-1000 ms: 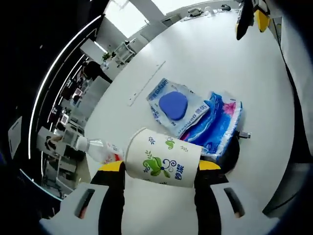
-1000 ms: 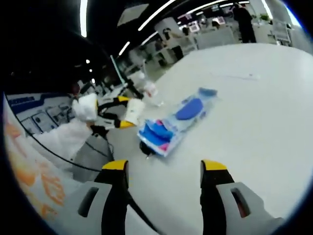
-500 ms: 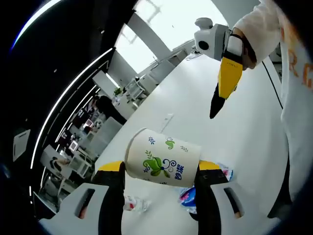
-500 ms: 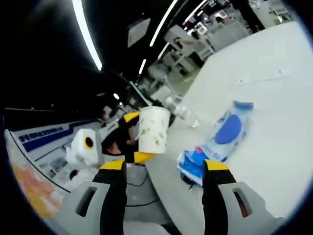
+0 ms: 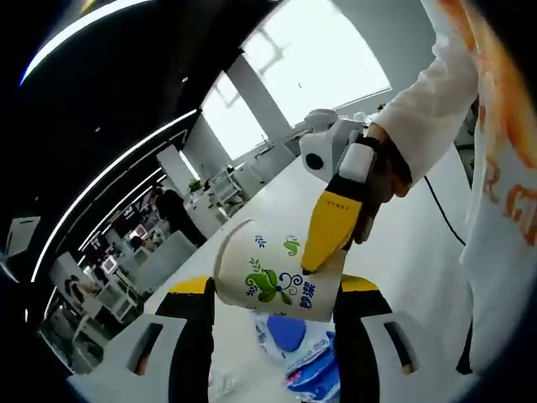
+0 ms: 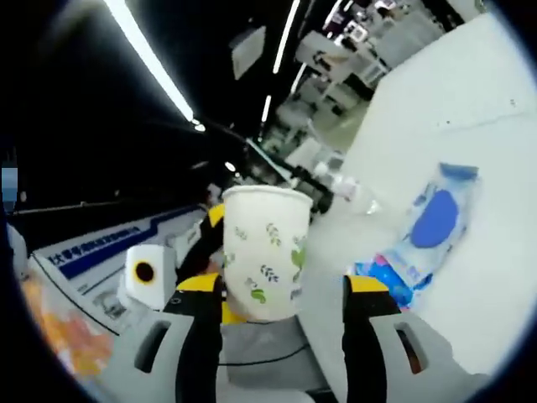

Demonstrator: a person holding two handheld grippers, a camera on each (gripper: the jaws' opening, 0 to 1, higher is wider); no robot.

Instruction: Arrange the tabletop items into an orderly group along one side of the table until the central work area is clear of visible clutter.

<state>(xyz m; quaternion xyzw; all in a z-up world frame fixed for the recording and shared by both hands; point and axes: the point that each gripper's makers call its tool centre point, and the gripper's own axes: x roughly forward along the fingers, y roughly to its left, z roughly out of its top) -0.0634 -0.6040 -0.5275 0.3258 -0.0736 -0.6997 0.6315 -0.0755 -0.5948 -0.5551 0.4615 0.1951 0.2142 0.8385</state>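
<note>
Now the left gripper is clamping the paper cup between its two jaws, holding it on its side and raised off the white table. A second ago the cup was hanging low over the packets; since then it has been lifted well clear. The right gripper, its jaws standing apart and empty, is closing in on the cup: half a second ago it was well apart, and now one yellow jaw is reaching the cup's wall in the left gripper view, while in the right gripper view the cup is sitting between the spread jaws. This is looking like a hand-over. Beneath, the blue packet and the plastic bottle are lying near the table edge, waiting to be grouped.
</note>
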